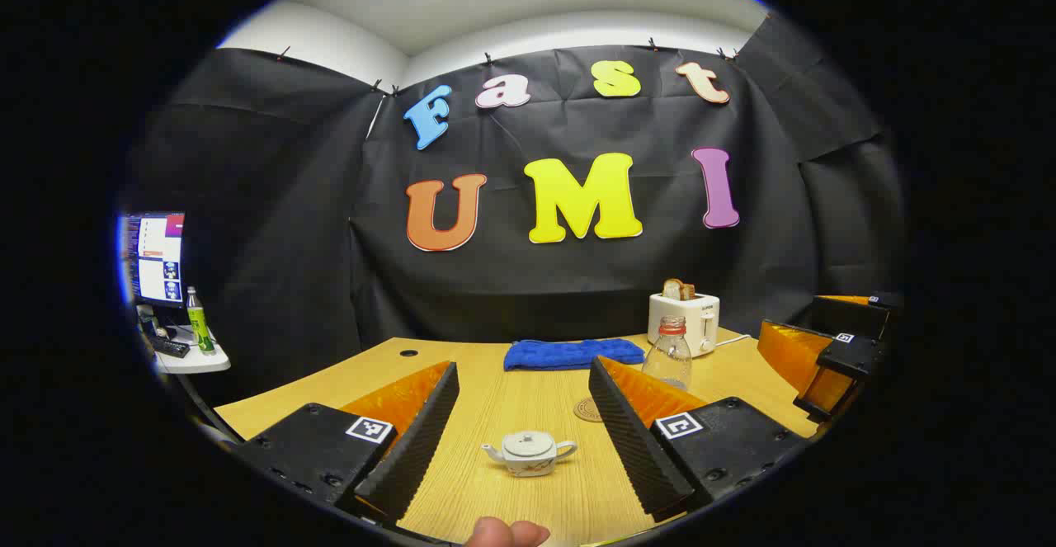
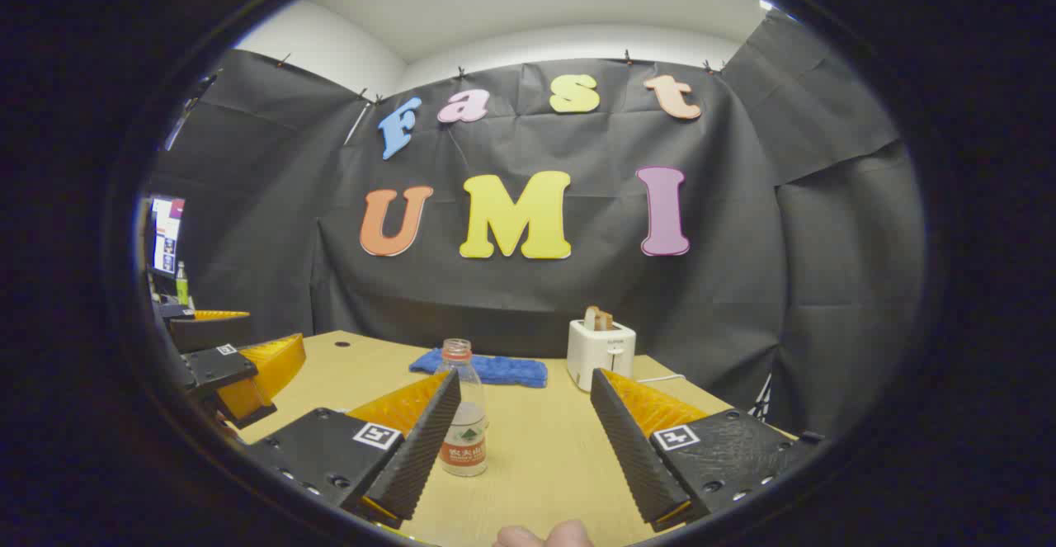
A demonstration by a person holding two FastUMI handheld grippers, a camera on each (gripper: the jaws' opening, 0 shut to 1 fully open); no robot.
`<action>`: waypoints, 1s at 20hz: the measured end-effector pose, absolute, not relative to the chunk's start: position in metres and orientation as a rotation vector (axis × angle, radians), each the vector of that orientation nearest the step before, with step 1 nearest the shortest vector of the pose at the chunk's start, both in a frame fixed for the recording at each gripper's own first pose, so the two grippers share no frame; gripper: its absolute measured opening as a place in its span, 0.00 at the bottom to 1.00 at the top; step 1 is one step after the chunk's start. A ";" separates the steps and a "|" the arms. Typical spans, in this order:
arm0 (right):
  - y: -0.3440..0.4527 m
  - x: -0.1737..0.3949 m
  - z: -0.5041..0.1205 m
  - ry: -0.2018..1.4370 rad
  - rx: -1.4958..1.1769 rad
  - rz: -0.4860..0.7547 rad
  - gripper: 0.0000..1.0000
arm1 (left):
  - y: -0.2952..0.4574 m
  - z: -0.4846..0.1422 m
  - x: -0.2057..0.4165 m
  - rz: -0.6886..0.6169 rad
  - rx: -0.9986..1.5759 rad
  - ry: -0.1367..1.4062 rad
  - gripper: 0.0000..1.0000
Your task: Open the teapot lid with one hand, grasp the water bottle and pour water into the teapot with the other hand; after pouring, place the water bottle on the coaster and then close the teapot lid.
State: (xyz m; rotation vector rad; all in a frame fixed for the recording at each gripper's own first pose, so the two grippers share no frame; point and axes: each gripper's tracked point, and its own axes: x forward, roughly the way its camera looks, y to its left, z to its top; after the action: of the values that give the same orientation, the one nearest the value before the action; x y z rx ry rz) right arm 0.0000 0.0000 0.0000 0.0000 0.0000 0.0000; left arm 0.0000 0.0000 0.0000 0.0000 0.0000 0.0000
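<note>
Left gripper view: we hold the left gripper point(image 1: 520, 440) spread wide before the lidded teapot point(image 1: 529, 454); the right gripper point(image 2: 520, 440), likewise spread, faces the bottle point(image 2: 463, 415) on the counter point(image 2: 544, 456). Nothing done yet.

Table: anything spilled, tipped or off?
Nothing stands out. Teapot upright with lid on, water bottle upright and uncapped, coaster bare, blue cloth flat, toaster holds bread. No spill visible.

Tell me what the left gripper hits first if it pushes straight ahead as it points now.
Probably the teapot: it sits on the table between the open left gripper's fingers, lid on. Beyond it lies the blue towel. Depth is hard to judge.
</note>
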 end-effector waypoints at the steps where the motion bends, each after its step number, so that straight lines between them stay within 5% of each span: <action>1: 0.001 0.000 0.000 0.003 0.000 -0.001 0.95 | -0.001 -0.002 0.001 -0.002 0.002 0.005 0.99; 20: 0.003 0.004 -0.011 0.033 -0.003 0.019 0.96 | -0.008 -0.010 0.002 -0.022 -0.032 0.033 0.99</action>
State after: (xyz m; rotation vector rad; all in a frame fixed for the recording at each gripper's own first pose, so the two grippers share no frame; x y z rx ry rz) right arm 0.0042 0.0031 -0.0114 -0.0032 0.0330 0.0192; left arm 0.0022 -0.0078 -0.0101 -0.0318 0.0333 -0.0223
